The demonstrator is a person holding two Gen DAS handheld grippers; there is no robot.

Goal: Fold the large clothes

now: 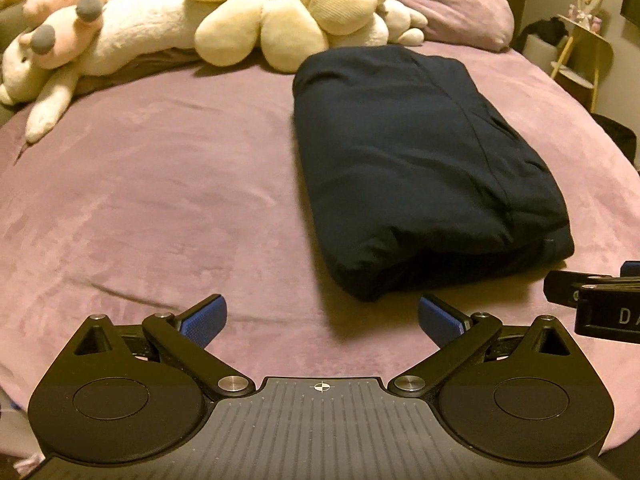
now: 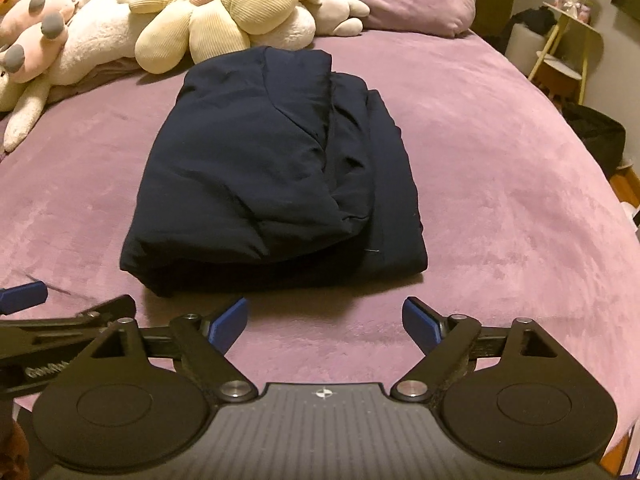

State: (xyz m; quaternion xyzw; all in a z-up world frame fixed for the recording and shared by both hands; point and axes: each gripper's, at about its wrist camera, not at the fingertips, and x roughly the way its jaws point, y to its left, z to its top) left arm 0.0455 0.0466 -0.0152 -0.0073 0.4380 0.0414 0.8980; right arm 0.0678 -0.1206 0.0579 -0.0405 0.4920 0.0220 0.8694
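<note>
A dark navy garment (image 1: 420, 168) lies folded into a thick rectangular bundle on the purple bedspread (image 1: 160, 200). In the right wrist view the garment (image 2: 272, 176) shows stacked layers stepping down on its right side. My left gripper (image 1: 322, 318) hovers open above the bedspread, just short of the bundle's near left corner, with nothing between its blue pads (image 1: 204, 320). My right gripper (image 2: 325, 320) is open too, a little back from the bundle's near edge, empty. Each gripper shows at the edge of the other's view.
Cream and pink plush toys (image 1: 168, 28) and a flower-shaped cushion (image 2: 216, 20) are piled along the head of the bed, with a purple pillow (image 2: 404, 0) at the right. A small side table (image 2: 568, 52) and dark bins stand past the bed's right edge.
</note>
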